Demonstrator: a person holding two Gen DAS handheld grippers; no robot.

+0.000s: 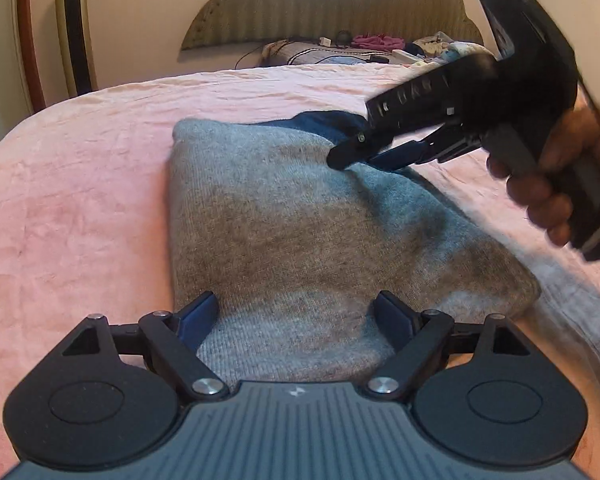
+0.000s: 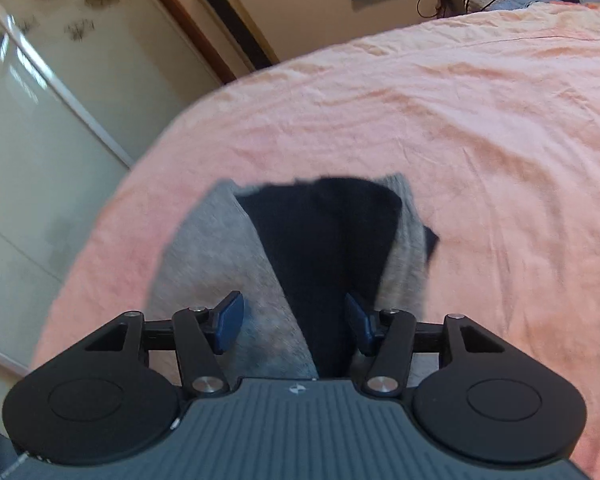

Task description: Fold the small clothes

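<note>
1. Grey garment (image 1: 284,220) lies folded on the pink bed (image 1: 80,184), navy part at 12 o'clock.
2. Left gripper (image 1: 296,312) released, jaws spread at 6 o'clock.
3. Right gripper (image 1: 356,156) at 2 o'clock; grasp unclear.

Pink bedspread (image 1: 80,184), padded headboard (image 1: 328,4), clutter (image 1: 376,46) behind.

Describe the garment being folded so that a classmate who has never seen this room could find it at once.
Start at the bed's pink sheet. In its middle lies the grey knitted garment, folded into a rough square. Dark navy fabric shows at its far edge, unlike the bright clutter by the headboard.
</note>
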